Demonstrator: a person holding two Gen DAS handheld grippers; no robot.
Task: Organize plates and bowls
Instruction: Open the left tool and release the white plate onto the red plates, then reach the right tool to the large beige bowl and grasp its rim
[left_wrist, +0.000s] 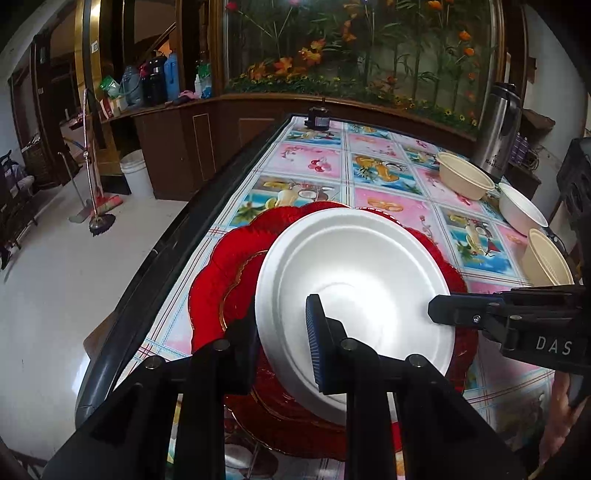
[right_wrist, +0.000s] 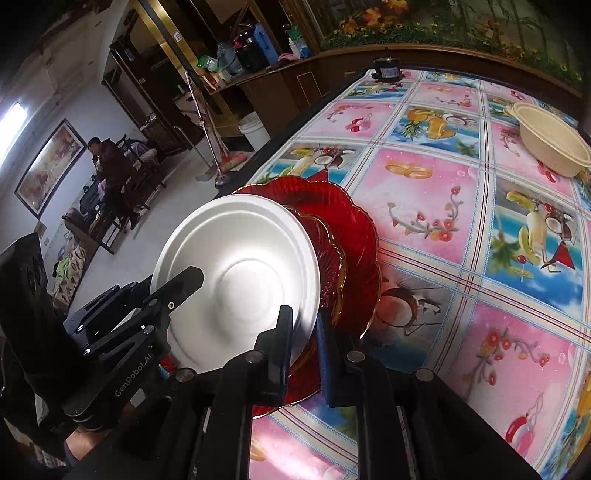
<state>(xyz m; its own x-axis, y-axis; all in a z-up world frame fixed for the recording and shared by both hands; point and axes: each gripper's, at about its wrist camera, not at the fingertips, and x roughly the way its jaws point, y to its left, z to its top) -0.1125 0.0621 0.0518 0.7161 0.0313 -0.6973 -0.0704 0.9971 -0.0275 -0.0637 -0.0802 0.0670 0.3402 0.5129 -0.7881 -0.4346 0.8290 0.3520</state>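
**Two hand-held grippers, one white plate between them**

Both are clamped on the same white plate (left_wrist: 354, 280), which sits tilted over a stack of red scalloped plates (left_wrist: 229, 258) near the tabletop's (left_wrist: 388, 173) left edge. The left hand-held gripper (left_wrist: 284, 343) pinches the plate's near rim, one pad on top, the other under it. The right hand-held gripper (right_wrist: 304, 343) has the opposite rim squeezed between its nearly closed pads, and from the left camera you can see it (left_wrist: 443, 306) reaching in from the right.

Three bowls are well apart from all this, over by the far right side: a cream bowl (left_wrist: 463, 175), a white bowl (left_wrist: 521, 208) just beside it, and another cream bowl (left_wrist: 546, 264) closer in, partly cut off by the right gripper's body.

Hard to say whether the white plate touches the red ones or hovers just above. The left gripper's lower finger is mostly hidden under the plate. The red stack's near part is covered by the gripper frames, so I can't count the plates in it.
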